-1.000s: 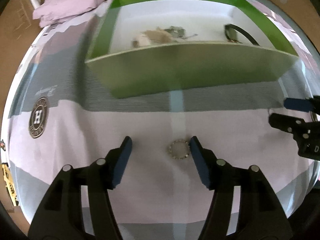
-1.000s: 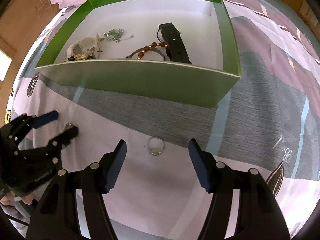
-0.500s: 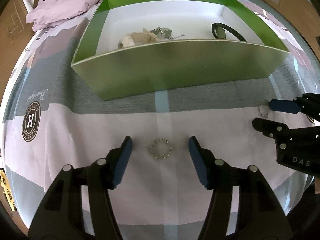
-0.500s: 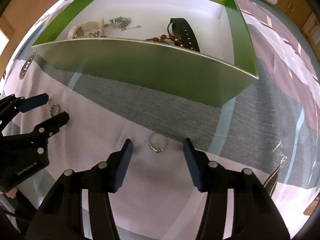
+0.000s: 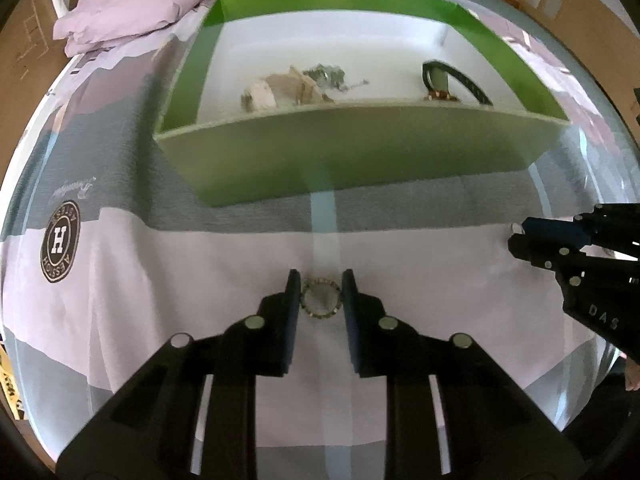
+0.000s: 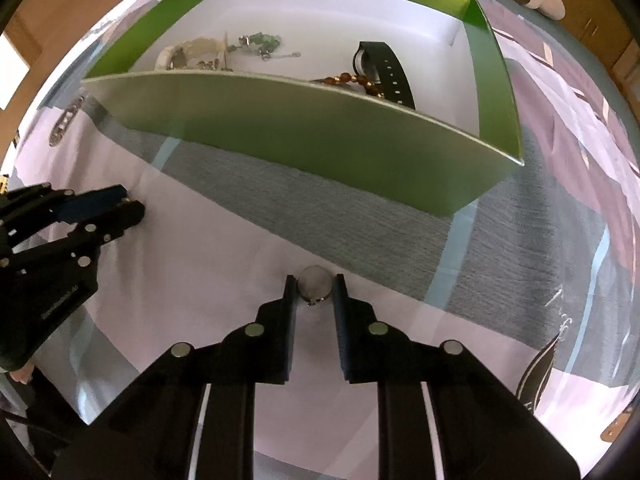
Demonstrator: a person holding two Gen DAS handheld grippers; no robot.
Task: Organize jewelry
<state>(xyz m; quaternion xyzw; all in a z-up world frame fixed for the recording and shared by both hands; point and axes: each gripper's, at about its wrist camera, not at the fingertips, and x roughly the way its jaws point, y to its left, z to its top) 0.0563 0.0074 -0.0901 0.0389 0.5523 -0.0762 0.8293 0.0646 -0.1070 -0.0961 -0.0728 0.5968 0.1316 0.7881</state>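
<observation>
Left wrist view hides much of the green box's [image 5: 360, 152] floor behind its near wall: a pale bundle [image 5: 280, 90], some greenish chain [image 5: 326, 74] and the top of a black watch strap [image 5: 460, 80] rise above the rim, the rest is cut off. Right wrist view looks in from the other side and adds amber beads [image 6: 352, 79] touching the strap, unseen from the left. Both grippers rest over a bedsheet [image 5: 200, 280] of lilac and grey bands with a round H badge; a crumpled lilac garment [image 5: 140, 4] lies beyond the box, with brown board at the edges.

Left gripper [image 5: 320, 280] has just been closing and its pads now press both sides of a beaded ring [image 5: 320, 300] lying on the sheet in front of the box. Right gripper [image 6: 314, 280] has likewise just been closing and pinches a plain silver ring [image 6: 316, 290], also on the sheet near the box's front wall; its small setting is hard to make out. Each view shows the other gripper at its margin with jaws nearly together, the ring between them too small to see
</observation>
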